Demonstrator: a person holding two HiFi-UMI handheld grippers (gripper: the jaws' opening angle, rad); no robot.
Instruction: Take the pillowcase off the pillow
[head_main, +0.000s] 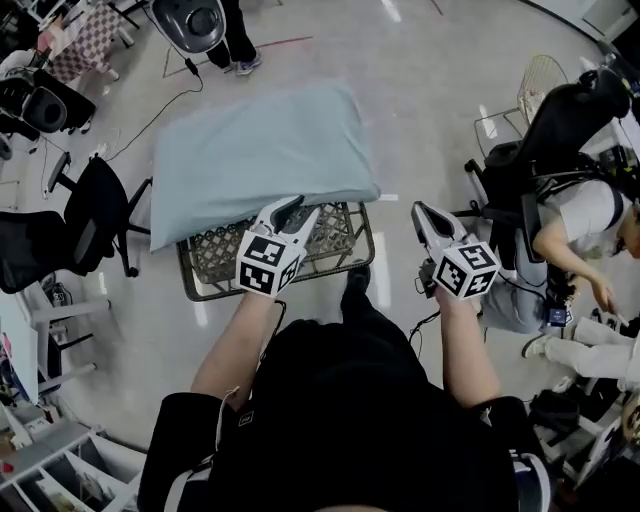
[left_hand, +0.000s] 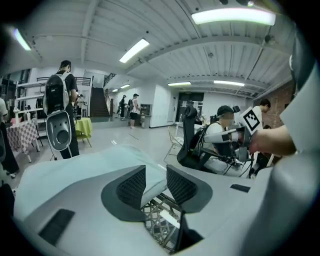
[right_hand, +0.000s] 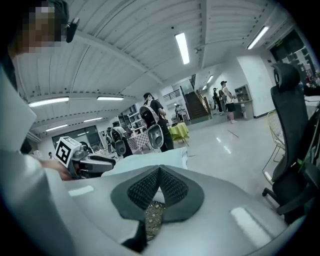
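A pillow in a pale blue-grey pillowcase (head_main: 260, 160) lies across a metal lattice rack (head_main: 345, 245), covering its far part. My left gripper (head_main: 295, 212) hovers at the pillow's near edge over the bare lattice, its jaws partly open. In the left gripper view the pillow (left_hand: 85, 172) shows beyond the gap of the left gripper (left_hand: 156, 172), and nothing is pinched. My right gripper (head_main: 425, 215) is off the rack's right end, above the floor. In the right gripper view the right gripper (right_hand: 159, 170) has its pads together, with the pillow (right_hand: 150, 159) beyond them.
Black office chairs (head_main: 90, 215) stand left of the rack. To the right are a large black chair (head_main: 560, 120) and a crouched person (head_main: 590, 225). A wire chair (head_main: 540, 80) is behind them. A cable (head_main: 150, 115) runs over the floor at the back left.
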